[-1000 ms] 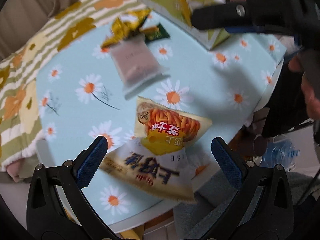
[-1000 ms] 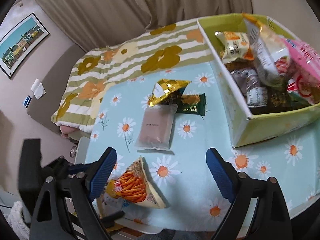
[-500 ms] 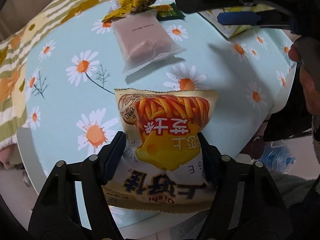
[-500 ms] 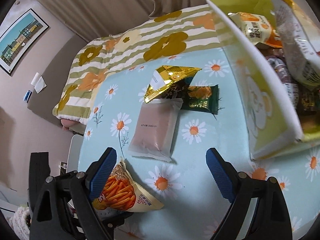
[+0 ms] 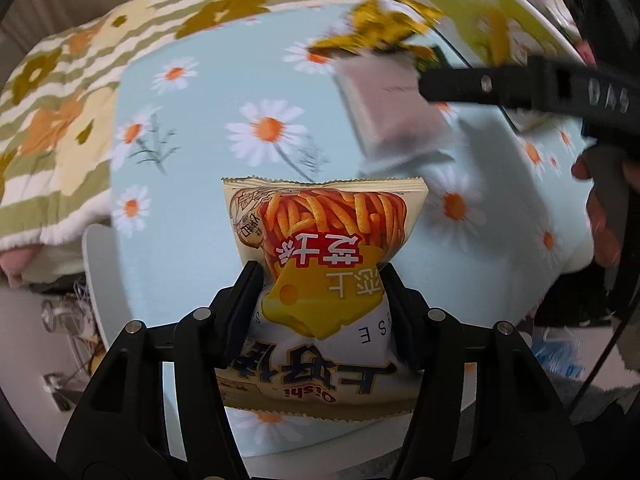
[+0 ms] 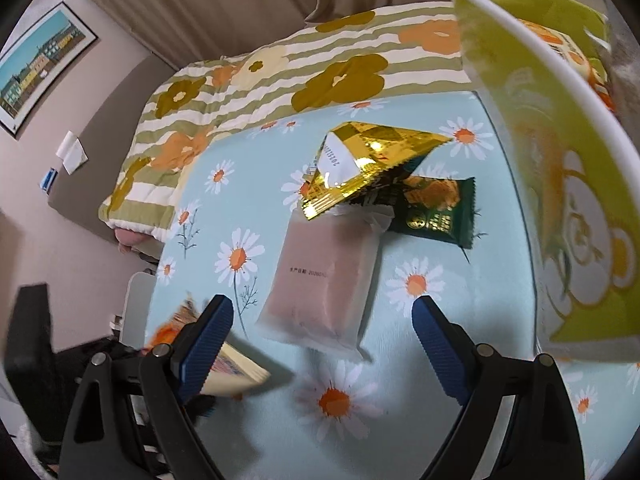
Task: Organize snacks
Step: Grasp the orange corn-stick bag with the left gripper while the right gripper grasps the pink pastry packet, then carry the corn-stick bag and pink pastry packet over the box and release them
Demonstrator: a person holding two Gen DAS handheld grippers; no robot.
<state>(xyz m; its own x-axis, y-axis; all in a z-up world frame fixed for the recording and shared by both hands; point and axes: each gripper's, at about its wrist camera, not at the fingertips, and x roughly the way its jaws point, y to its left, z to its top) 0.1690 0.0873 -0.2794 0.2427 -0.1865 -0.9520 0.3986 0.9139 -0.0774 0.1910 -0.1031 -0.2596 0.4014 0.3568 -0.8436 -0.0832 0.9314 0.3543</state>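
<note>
On table (image 6: 500, 300) | left tongs (image 5: 320, 288) pinching chip bag (image 5: 324, 240) | right tongs (image 6: 320, 328) spread | pouch (image 5: 392, 108) blurred

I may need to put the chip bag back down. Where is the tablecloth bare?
Bare cloth lies left of the pink packet, toward the striped blanket, and between it and the green box. Crowded where the gold bag overlaps the packet and green wrapper.

A glossy printed-film cheese-stick snack bag (image 5: 320, 280) is gleaming; the gold foil packet (image 6: 360, 168) is shining mirror-bright; the frosted matt plastic pouch (image 6: 324, 280) is lying on smooth daisy-print tablecloth (image 6: 420, 360).
</note>
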